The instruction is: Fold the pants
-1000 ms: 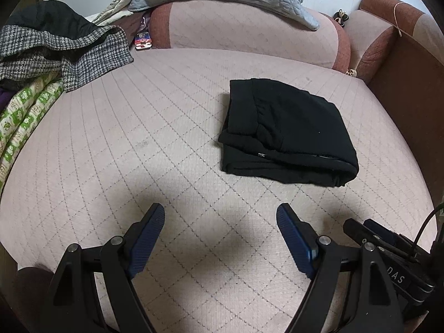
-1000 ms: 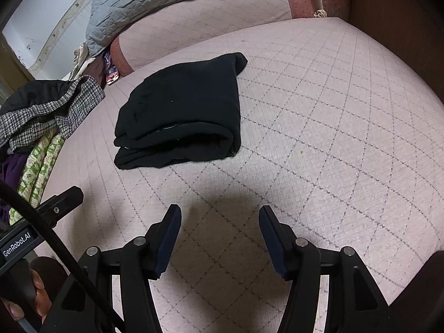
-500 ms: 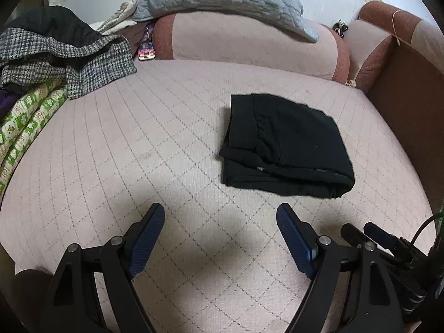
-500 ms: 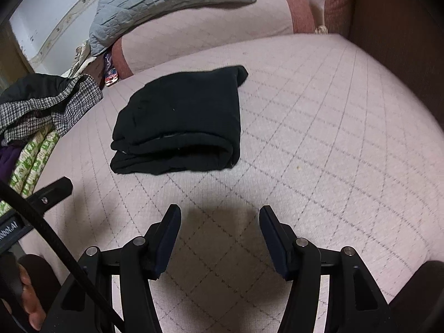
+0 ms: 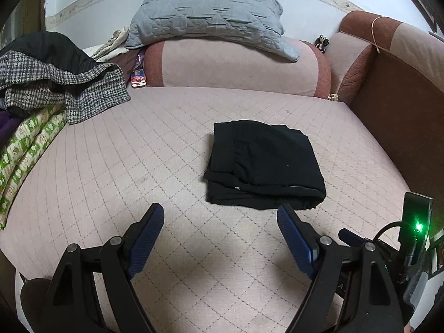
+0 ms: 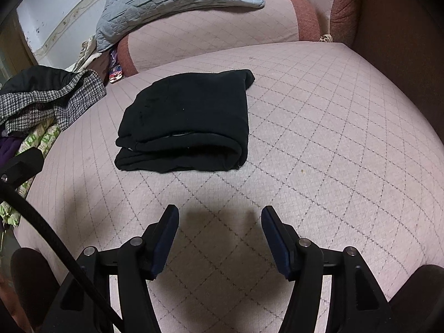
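The black pants (image 5: 263,163) lie folded into a compact rectangle on the pink quilted sofa bed (image 5: 138,166). They also show in the right wrist view (image 6: 188,122), ahead and to the left. My left gripper (image 5: 220,216) is open and empty, held above the bed just short of the pants' near edge. My right gripper (image 6: 219,216) is open and empty, above bare quilt in front of the pants.
A pile of clothes with a houndstooth jacket (image 5: 63,91) and a green patterned cloth (image 5: 25,152) lies at the left. A grey pillow (image 5: 211,19) rests on the backrest. A brown armrest (image 5: 394,105) bounds the right side.
Both grippers have drawn back and risen from the pants, so more of the backrest and pillow shows. The pants lie still. Both stay open.
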Demonstrator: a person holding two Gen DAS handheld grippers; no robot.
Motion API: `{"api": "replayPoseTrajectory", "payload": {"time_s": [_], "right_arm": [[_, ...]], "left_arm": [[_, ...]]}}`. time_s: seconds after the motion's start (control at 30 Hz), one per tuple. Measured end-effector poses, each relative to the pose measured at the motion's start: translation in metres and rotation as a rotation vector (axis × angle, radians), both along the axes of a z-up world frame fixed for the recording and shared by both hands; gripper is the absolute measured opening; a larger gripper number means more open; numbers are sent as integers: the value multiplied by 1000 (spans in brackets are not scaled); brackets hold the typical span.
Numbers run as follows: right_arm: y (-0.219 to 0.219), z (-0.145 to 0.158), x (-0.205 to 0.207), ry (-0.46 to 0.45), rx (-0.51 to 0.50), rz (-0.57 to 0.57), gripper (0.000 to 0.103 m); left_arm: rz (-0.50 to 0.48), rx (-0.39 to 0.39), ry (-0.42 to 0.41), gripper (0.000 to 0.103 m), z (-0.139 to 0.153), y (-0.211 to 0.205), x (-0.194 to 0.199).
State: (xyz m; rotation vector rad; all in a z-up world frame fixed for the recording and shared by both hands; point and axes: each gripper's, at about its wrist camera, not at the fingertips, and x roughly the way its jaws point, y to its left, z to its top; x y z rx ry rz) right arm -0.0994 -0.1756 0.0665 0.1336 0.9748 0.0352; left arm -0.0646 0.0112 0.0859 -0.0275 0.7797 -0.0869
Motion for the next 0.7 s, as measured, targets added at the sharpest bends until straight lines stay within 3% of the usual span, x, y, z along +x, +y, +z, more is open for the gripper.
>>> {"api": "replayPoseTrajectory", "payload": {"time_s": [0.5, 0.63, 0.7], "right_arm": [[4, 0, -4, 3, -3, 9, 68], [7, 2, -6, -11, -9, 12, 68], [8, 5, -7, -25, -15, 12, 68]], "left_arm": [[29, -6, -11, 83, -3, 2, -3], [107, 19, -169, 84, 10, 12, -18], [139, 16, -266, 103, 22, 19, -29]]}}
